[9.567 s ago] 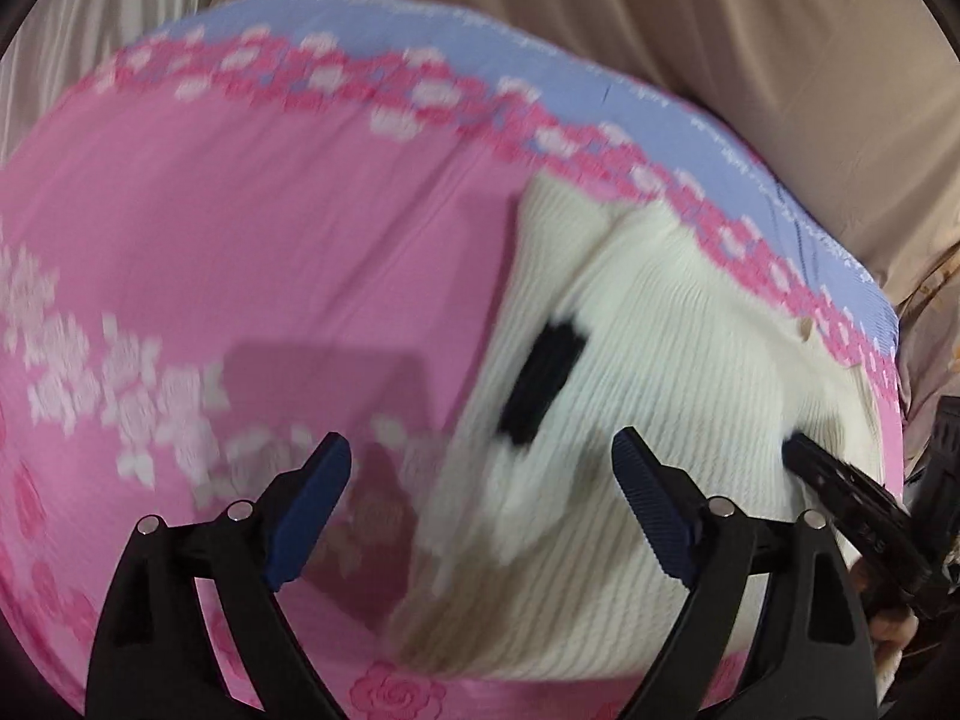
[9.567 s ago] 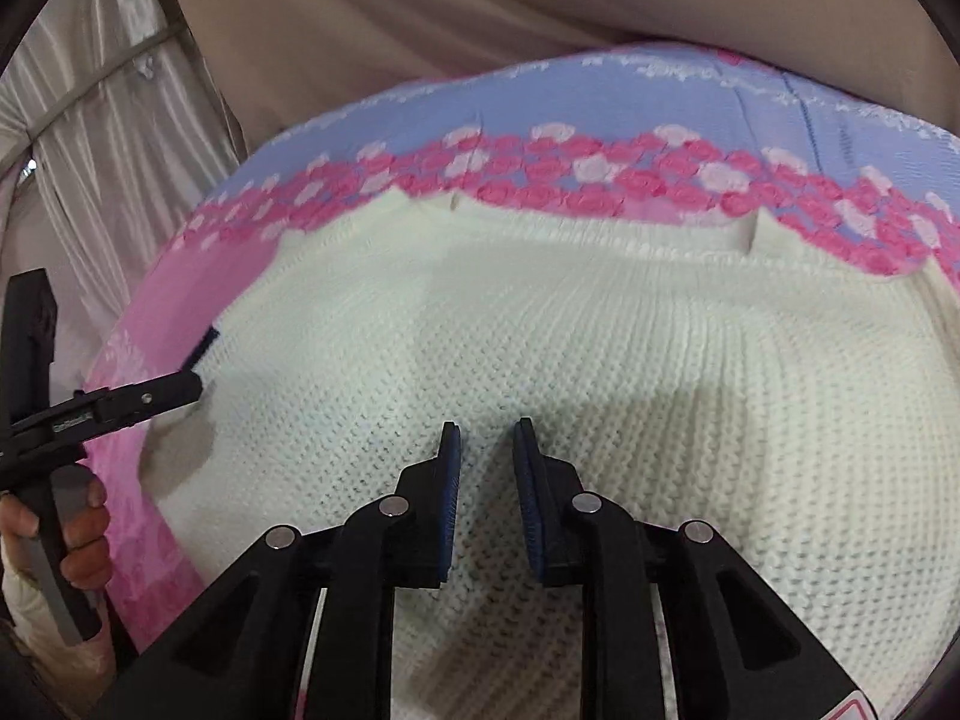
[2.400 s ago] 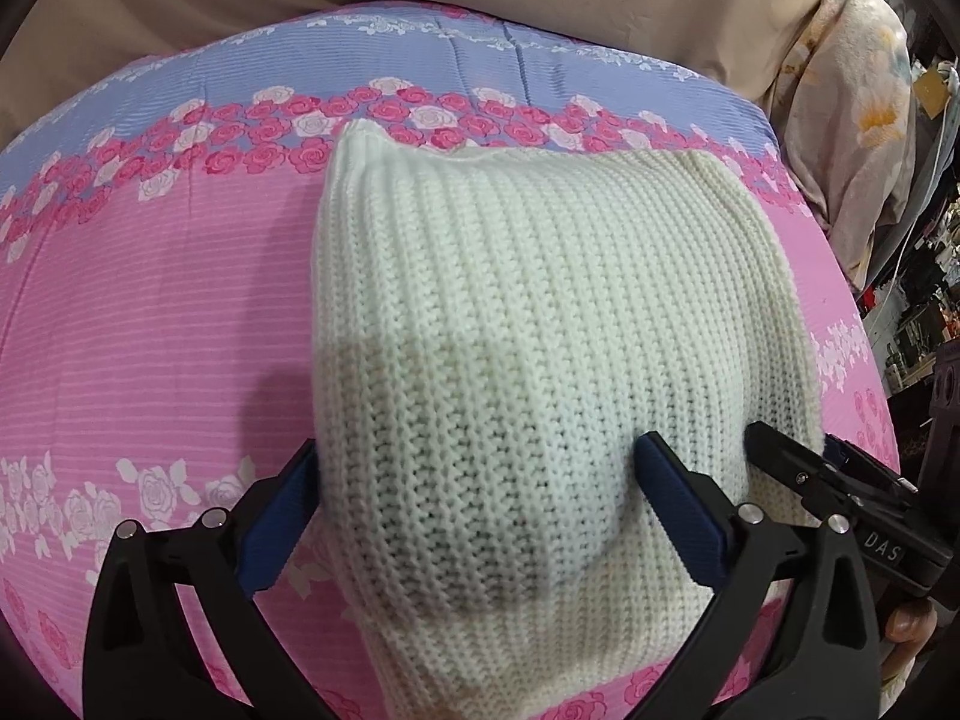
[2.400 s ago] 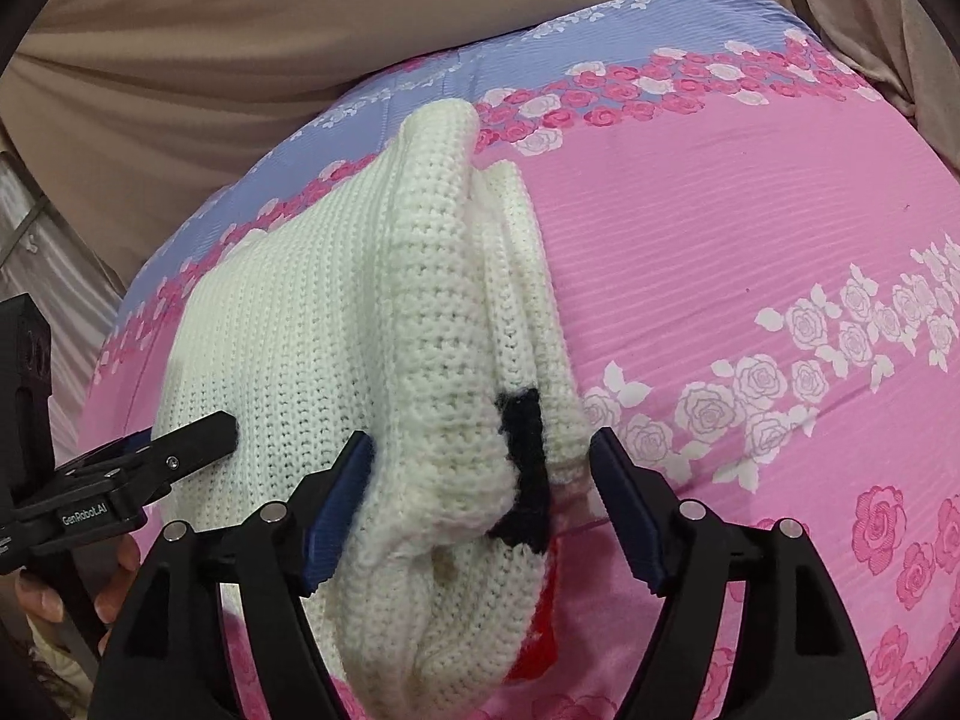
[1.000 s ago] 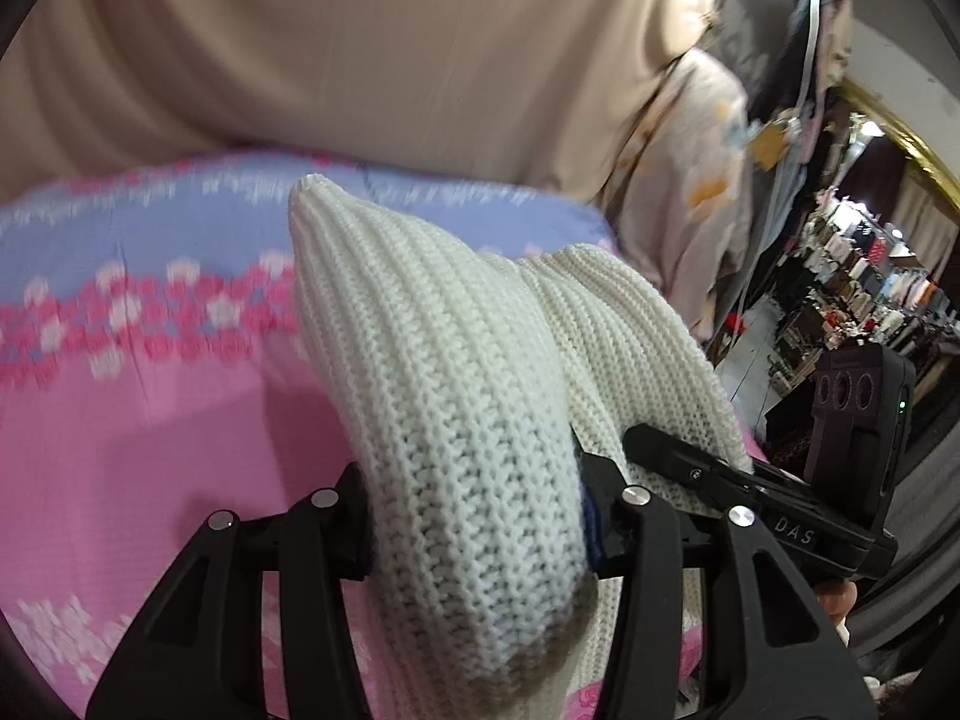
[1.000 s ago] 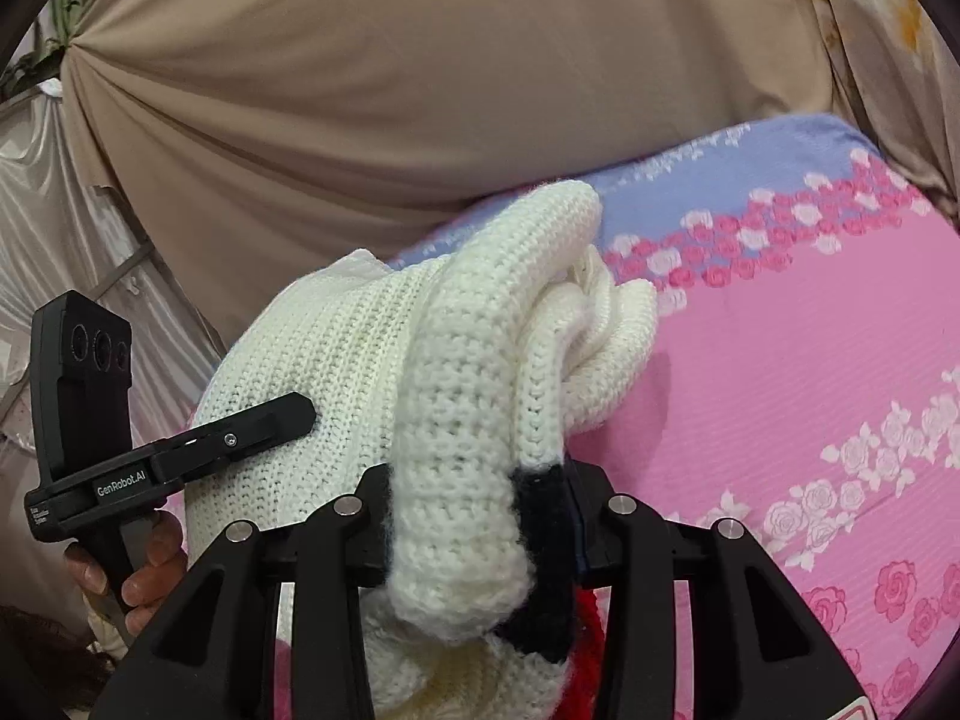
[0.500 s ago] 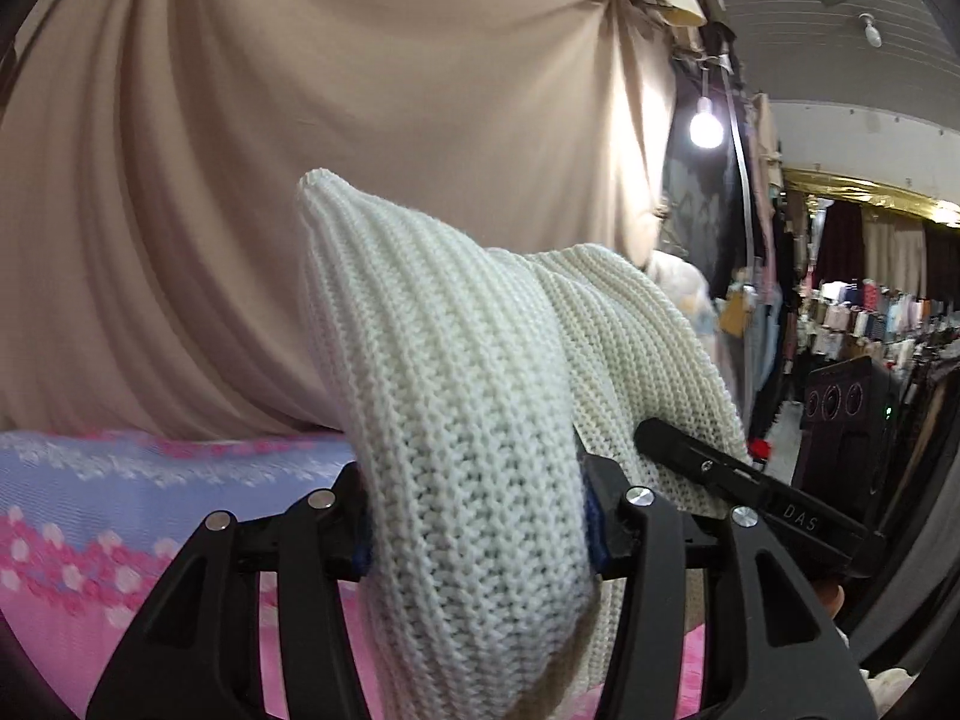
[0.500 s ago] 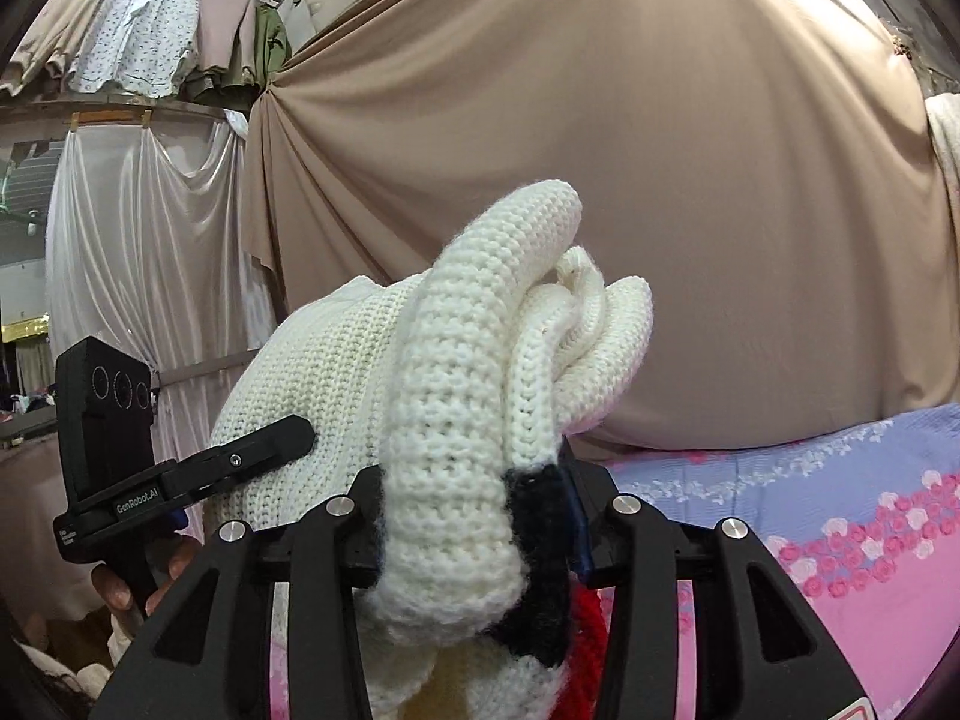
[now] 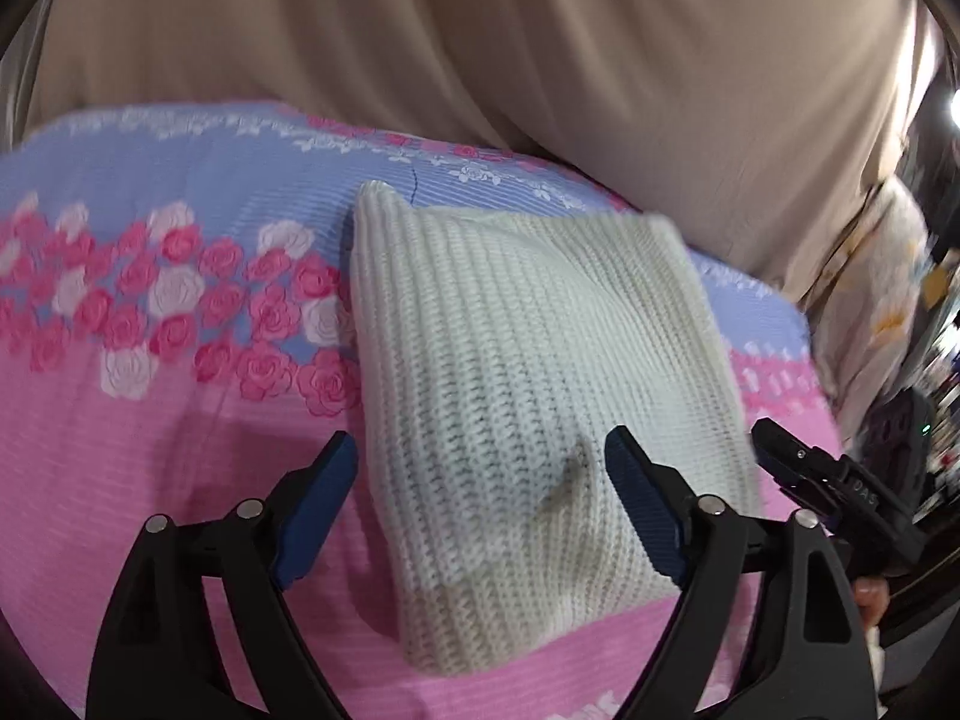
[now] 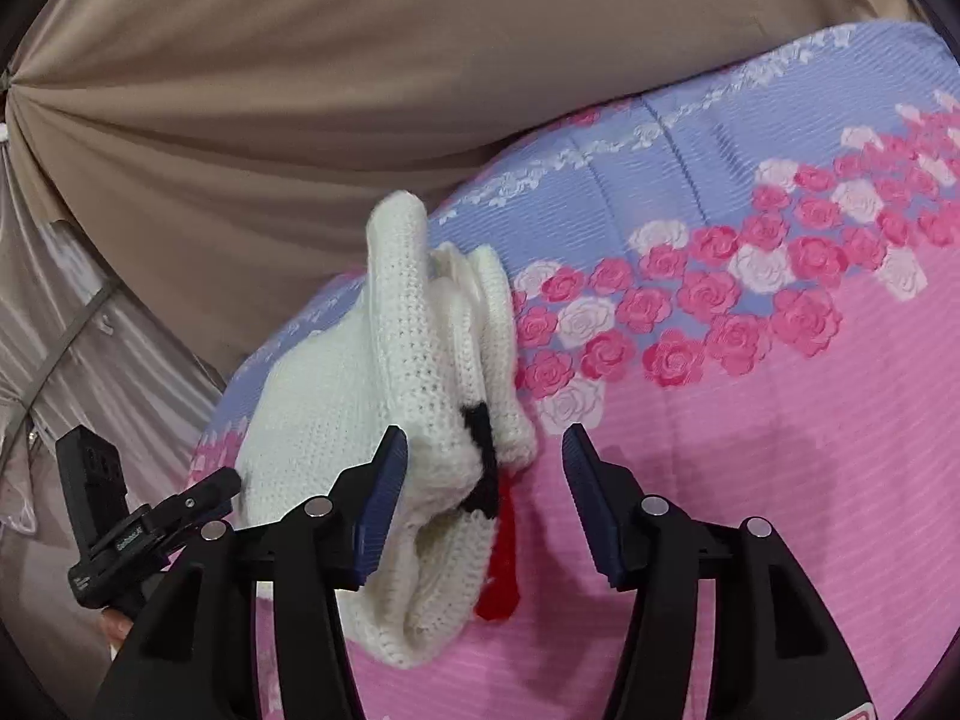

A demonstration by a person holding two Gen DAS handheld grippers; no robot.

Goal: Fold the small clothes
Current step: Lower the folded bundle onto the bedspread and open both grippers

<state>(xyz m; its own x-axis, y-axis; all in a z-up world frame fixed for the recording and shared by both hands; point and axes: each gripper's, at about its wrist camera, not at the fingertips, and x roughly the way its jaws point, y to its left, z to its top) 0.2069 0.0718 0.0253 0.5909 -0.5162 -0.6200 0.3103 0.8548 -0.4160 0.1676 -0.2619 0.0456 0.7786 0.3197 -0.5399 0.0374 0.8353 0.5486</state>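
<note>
Two handheld grippers are flanking one folded cream knit sweater [image 9: 528,372], which is lying on a floral bedsheet [image 9: 120,420]. The sweater is resting across the band of pink and white roses, its far edge reaching onto the lavender strip of the sheet and its near edge lying on the pink part.

Left gripper [image 9: 480,510]: its jaws have just been opening and are now standing wide apart. The near left corner of the sweater is lying between the blue pads; the left pad is standing clear of the knit, while the right pad is sitting at or just above the sweater's surface, and contact there cannot be told.

Right gripper [image 10: 486,498]: its jaws have likewise just been opening and are standing apart. The stacked right edge of the sweater, showing a black trim [image 10: 480,426] and a red patch [image 10: 501,564], is lying between the pads. The left pad is sitting against or just beside the knit; the right pad is standing well clear of it.

Beyond the sweater, a beige draped curtain [image 9: 480,48] is hanging behind the bed. Each wrist view is also showing the opposite gripper at its outer edge, beside the sweater.
</note>
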